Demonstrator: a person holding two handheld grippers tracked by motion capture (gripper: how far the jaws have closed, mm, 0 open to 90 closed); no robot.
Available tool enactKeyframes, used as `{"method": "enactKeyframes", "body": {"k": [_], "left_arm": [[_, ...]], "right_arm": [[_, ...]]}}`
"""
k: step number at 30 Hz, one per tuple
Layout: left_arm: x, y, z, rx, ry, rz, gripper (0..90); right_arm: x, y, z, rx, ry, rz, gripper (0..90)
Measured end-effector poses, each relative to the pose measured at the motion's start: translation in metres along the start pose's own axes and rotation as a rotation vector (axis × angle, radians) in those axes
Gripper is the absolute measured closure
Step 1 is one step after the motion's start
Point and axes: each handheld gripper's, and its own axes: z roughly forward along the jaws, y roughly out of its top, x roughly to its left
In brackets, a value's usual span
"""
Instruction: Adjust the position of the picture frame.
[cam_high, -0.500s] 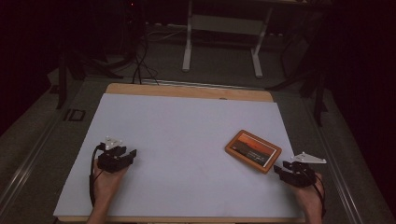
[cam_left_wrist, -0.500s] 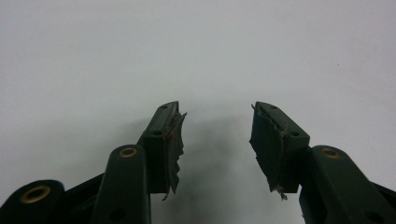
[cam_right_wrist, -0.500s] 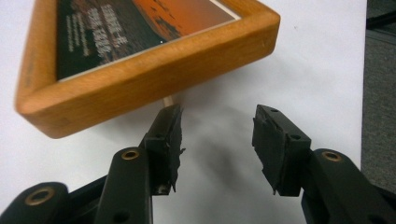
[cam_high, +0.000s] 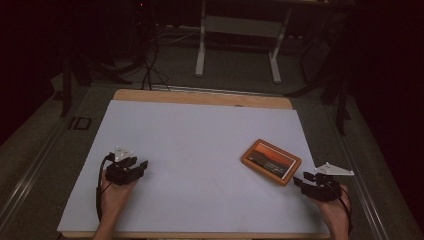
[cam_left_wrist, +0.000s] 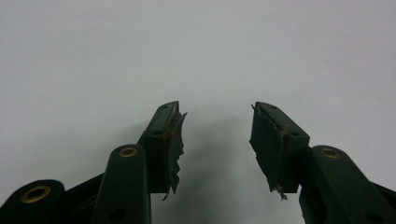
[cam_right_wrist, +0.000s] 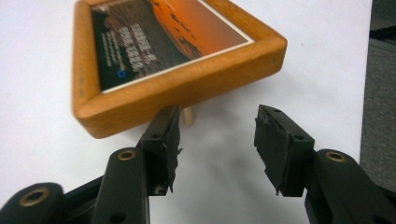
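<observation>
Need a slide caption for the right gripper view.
Right gripper, jaws open, just short of the near edge of a wooden picture frame on the white table.

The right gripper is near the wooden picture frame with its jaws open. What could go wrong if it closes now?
The right gripper stands open just short of the wooden picture frame, whose near edge looks propped off the white table cover on a small peg. Closing now would probably grip nothing, or nudge the frame and make it slide. A pinch on the rounded corner alone might tip it. The left gripper is open and far off, so it cannot steady it.
</observation>
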Motion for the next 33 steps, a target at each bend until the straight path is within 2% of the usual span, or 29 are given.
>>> {"method": "enactKeyframes", "body": {"k": [1,2,6,8,10,19,25,26,27,28,30,31,32,33], "left_arm": [[0.0,0.0,0.0,0.0,0.0,0.0,52.3],[0.0,0.0,0.0,0.0,0.001,0.002,52.4],[-0.002,0.0,0.0,0.003,0.003,0.009,52.5],[-0.002,0.0,0.001,0.006,0.007,0.013,52.6],[-0.002,0.0,0.001,0.008,0.008,0.016,52.7],[-0.004,0.0,0.002,0.018,0.01,0.024,53.0],[-0.005,-0.001,0.002,0.017,0.0,0.027,55.8],[-0.006,-0.001,0.001,0.016,-0.021,0.03,57.1],[-0.006,-0.001,0.001,0.016,-0.021,0.03,58.5],[-0.008,0.0,0.0,0.008,-0.056,0.025,61.3],[-0.01,0.0,-0.001,-0.001,-0.075,0.026,65.0],[-0.01,0.0,-0.001,-0.001,-0.075,0.026,68.9],[-0.013,0.003,-0.003,-0.01,-0.109,0.041,73.1],[-0.013,0.003,-0.003,-0.01,-0.109,0.041,76.7]], "right_arm": [[0.0,0.0,0.0,0.0,0.0,0.0,51.3],[0.001,0.001,-0.003,-0.005,0.014,-0.011,59.7],[0.008,0.005,-0.01,-0.027,0.023,-0.045,78.1],[0.011,0.009,-0.014,-0.047,0.029,-0.055,85.0],[0.015,0.012,-0.016,-0.063,0.032,-0.063,88.3],[0.034,0.026,-0.012,-0.107,0.071,-0.066,89.8],[0.049,0.033,-0.001,-0.092,0.093,-0.086,89.8],[0.052,0.033,0.0,-0.089,0.094,-0.087,89.8],[0.052,0.033,0.0,-0.089,0.094,-0.087,89.8],[0.054,0.032,0.002,-0.087,0.097,-0.09,89.8],[0.054,0.031,0.003,-0.081,0.103,-0.085,89.8],[0.054,0.031,0.003,-0.081,0.103,-0.085,89.8],[0.055,0.03,0.004,-0.079,0.115,-0.081,89.8],[0.056,0.03,0.004,-0.079,0.119,-0.081,89.9]]}}
